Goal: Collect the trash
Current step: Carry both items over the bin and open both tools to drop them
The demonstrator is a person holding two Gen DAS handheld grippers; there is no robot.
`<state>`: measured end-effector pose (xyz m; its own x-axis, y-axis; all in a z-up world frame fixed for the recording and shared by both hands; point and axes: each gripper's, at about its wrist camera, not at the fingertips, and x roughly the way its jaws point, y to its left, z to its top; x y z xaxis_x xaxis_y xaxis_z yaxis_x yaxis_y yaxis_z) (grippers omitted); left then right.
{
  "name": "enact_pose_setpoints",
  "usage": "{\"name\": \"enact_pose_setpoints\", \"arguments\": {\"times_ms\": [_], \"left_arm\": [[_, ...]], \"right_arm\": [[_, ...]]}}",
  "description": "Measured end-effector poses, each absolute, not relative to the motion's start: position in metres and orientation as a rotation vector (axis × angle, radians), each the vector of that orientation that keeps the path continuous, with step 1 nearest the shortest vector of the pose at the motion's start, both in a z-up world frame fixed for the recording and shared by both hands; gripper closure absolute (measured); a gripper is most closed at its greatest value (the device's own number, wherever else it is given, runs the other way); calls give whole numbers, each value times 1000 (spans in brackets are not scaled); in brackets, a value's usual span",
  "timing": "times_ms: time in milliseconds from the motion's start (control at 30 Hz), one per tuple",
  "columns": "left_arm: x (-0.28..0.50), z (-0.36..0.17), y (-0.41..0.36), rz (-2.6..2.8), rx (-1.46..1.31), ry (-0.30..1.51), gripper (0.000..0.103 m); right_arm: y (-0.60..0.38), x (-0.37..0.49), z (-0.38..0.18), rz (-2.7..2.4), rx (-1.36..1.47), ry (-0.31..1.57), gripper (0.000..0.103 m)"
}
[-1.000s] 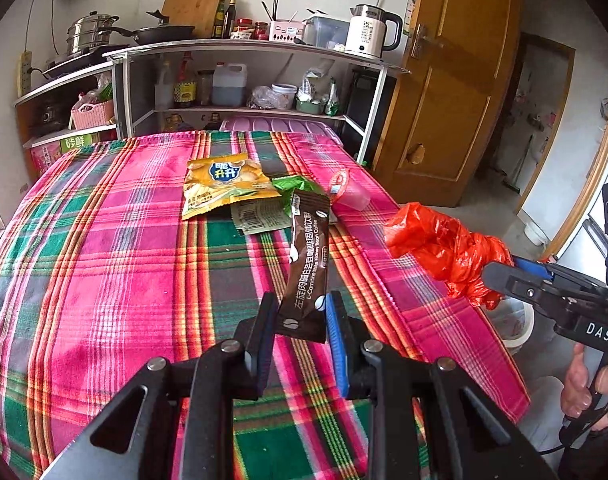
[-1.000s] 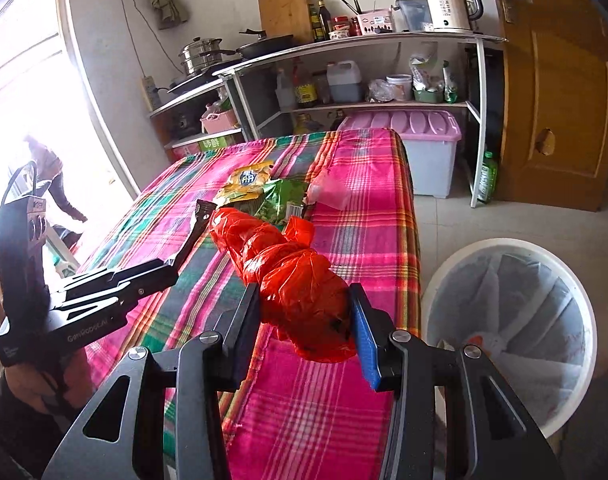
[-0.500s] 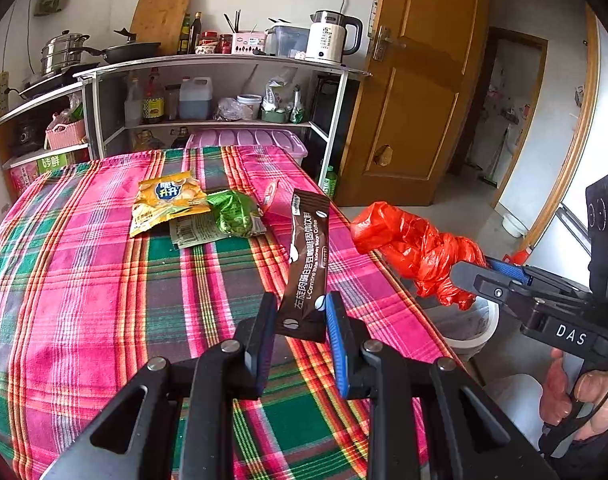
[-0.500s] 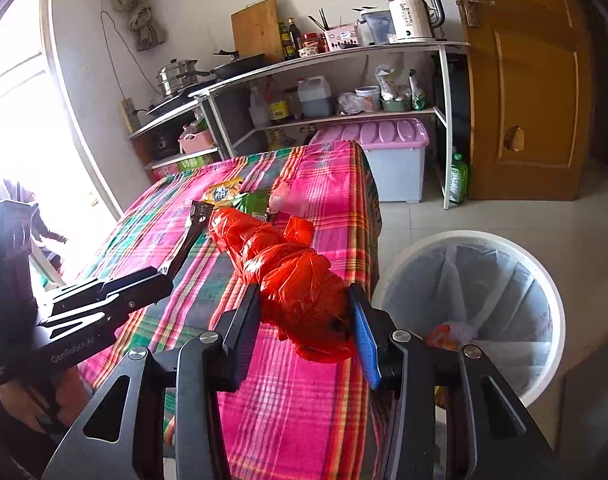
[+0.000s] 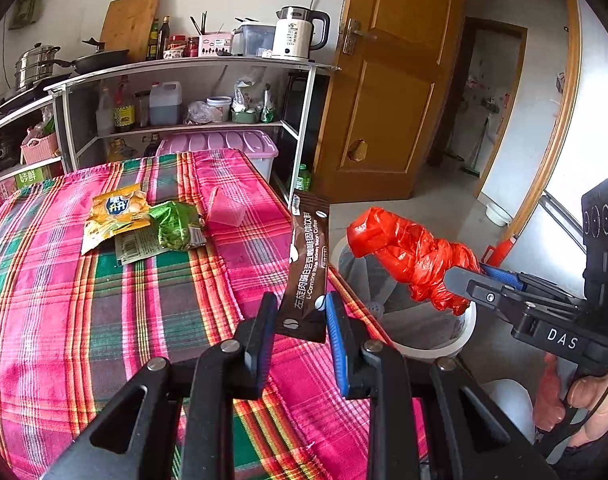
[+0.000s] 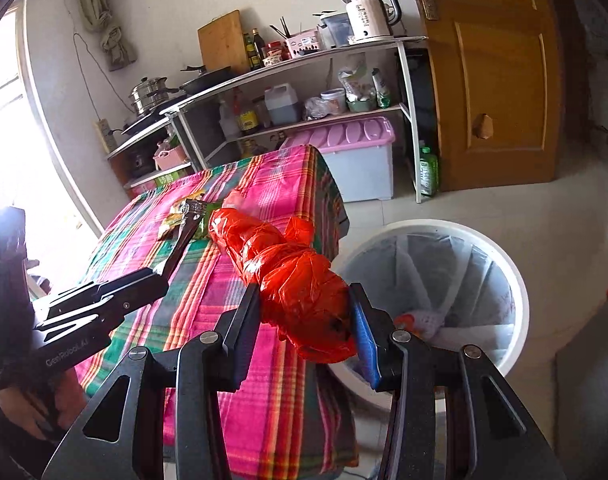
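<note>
My left gripper [image 5: 298,322] is shut on a long brown coffee sachet [image 5: 308,264] and holds it upright over the table's right edge. My right gripper [image 6: 305,324] is shut on a crumpled red plastic bag [image 6: 288,276], beside the table's corner and next to the white trash bin [image 6: 515,280]; the bag also shows in the left wrist view [image 5: 411,256], above the bin [image 5: 459,340]. On the plaid tablecloth [image 5: 104,300] lie a yellow snack bag [image 5: 116,216], a green wrapper [image 5: 176,224], a flat paper wrapper [image 5: 134,246] and a pink plastic piece [image 5: 226,212].
The bin holds a clear liner and some trash [image 6: 419,320]. Behind the table stand a metal kitchen shelf [image 5: 192,68] with pots, bottles and a kettle, and a pink-lidded storage box [image 6: 355,160]. A wooden door [image 6: 491,80] is at the right.
Both grippers have swung right, away from the table's middle toward the bin. The red bag now hangs near the bin's rim; the sachet is over the table's right edge. Both grips are unchanged.
</note>
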<state>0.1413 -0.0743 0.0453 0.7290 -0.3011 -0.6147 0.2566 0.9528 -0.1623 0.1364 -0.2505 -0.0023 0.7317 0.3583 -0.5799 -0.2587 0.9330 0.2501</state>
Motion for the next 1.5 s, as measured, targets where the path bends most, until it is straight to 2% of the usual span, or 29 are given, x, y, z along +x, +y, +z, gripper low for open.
{"name": "enact_pose_setpoints", "arguments": {"times_ms": [1000, 1500], "left_arm": [[193, 16, -172, -470, -28, 788, 77], [194, 10, -172, -464, -37, 802, 73]], "right_arm": [[-335, 153, -37, 133, 285, 741, 56], [-344, 155, -43, 109, 289, 750, 52]]}}
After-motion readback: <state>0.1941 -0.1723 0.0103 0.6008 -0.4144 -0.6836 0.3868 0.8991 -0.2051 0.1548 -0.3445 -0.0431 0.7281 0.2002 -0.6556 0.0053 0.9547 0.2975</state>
